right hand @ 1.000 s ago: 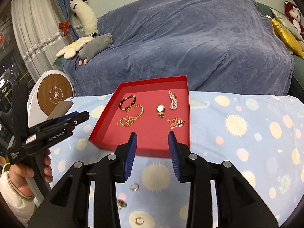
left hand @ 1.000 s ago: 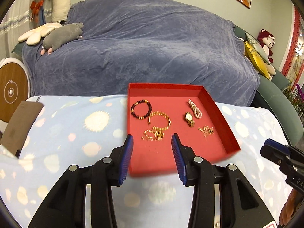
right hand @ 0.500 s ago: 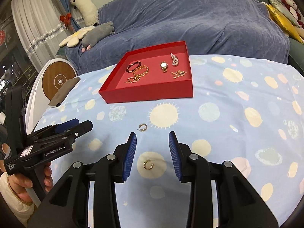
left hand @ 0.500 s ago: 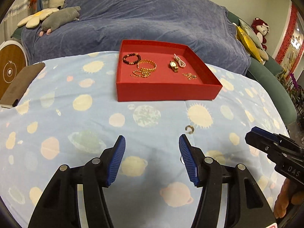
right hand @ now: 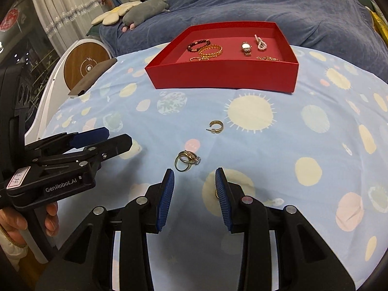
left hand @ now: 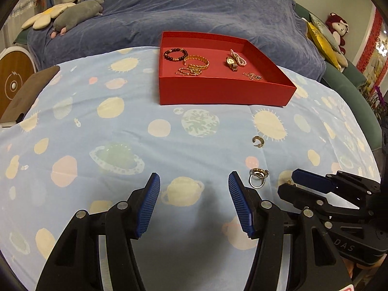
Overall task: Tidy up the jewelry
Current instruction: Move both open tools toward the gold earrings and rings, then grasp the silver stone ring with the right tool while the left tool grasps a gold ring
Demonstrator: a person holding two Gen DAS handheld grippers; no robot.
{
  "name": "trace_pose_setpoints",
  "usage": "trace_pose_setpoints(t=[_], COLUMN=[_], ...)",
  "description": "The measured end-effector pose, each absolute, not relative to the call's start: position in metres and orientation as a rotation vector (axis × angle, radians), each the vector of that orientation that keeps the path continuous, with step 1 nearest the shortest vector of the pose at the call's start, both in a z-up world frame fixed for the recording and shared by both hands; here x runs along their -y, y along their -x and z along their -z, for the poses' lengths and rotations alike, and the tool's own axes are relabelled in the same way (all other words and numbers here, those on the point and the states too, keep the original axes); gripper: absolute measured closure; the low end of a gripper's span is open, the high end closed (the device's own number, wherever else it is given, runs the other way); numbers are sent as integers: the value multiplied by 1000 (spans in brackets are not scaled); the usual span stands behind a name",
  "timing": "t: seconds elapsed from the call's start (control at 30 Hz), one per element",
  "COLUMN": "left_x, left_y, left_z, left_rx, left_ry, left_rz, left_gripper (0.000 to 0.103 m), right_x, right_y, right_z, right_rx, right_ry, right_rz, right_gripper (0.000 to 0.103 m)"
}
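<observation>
A red tray [left hand: 225, 93] [right hand: 225, 76] stands on the blue planet-print cloth and holds a dark bead bracelet [left hand: 175, 54], gold bracelets [left hand: 196, 64], a gold watch [right hand: 246, 48], a pearl piece [right hand: 260, 42] and a small chain [left hand: 253, 75]. On the cloth lie a gold hoop earring [right hand: 216, 126] [left hand: 257, 141], a cluster of rings [right hand: 186, 160] [left hand: 258, 177], and a second earring [right hand: 216, 193] half hidden by my right finger. My left gripper [left hand: 194, 203] is open and empty, left of the rings. My right gripper [right hand: 194, 194] is open and empty, just short of the rings.
A sofa under a blue throw [left hand: 194, 12] runs behind the table, with soft toys [left hand: 72, 15] on its left end. A brown pouch [left hand: 29, 92] lies at the cloth's left edge. A round wooden-faced device [right hand: 83, 66] stands left of the table.
Both grippers have drawn back from the tray toward the near side of the table and lowered. The loose rings and earrings have come into view just ahead of the fingers.
</observation>
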State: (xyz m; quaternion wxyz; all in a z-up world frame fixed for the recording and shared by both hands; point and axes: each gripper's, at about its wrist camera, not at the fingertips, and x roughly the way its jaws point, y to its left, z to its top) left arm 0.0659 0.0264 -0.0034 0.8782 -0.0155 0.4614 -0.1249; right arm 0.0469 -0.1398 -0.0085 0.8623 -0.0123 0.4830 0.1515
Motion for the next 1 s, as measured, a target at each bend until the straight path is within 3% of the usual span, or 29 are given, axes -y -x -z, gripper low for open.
trace_pose_setpoints(t=[0.3, 0.4, 1.0], left_x=[-34, -37, -7], left_y=[-65, -65, -63], left_z=[5, 5, 12], left_rx=[-979, -980, -995], left_ry=[45, 53, 36], left_rz=[268, 266, 337], left_gripper=[46, 46, 46], right_x=[127, 125, 163], right_y=[-65, -67, -61], right_z=[23, 28, -15], right_rx=[-1034, -1043, -942], right_ry=[48, 58, -7], right_rz=[-309, -308, -264], right_gripper=[70, 81, 81])
